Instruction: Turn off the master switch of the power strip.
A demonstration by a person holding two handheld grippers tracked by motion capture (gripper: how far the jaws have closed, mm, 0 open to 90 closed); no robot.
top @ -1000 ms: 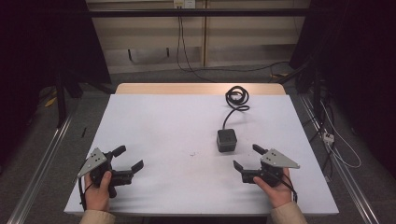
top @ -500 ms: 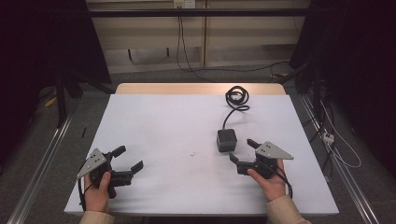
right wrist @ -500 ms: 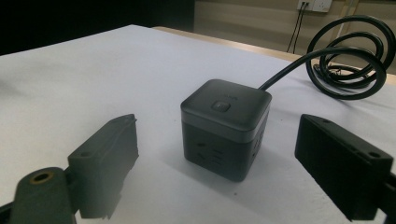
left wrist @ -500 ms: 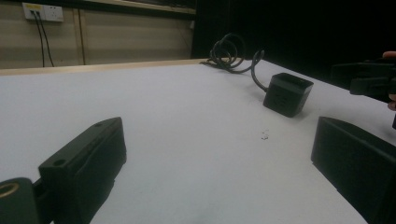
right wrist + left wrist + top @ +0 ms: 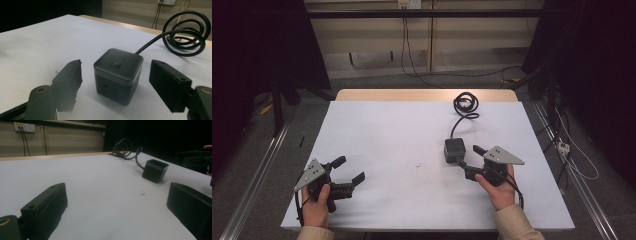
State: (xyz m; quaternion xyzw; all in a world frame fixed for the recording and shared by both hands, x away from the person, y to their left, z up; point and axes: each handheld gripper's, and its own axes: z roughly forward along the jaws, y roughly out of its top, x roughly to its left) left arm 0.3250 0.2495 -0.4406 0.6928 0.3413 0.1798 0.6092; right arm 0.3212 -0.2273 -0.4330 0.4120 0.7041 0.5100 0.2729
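**Table and contents**

Table: white top, pale wooden strip along the far edge. On it: one black socket cube, right of centre, upright, button on top; its black cable, running from the cube to a coil near the far edge; one small dark speck near the middle.

Light: dim overhead glow on white table | Surroundings: near black | Shadows: soft | Focus: near jaws blurred, slight grain
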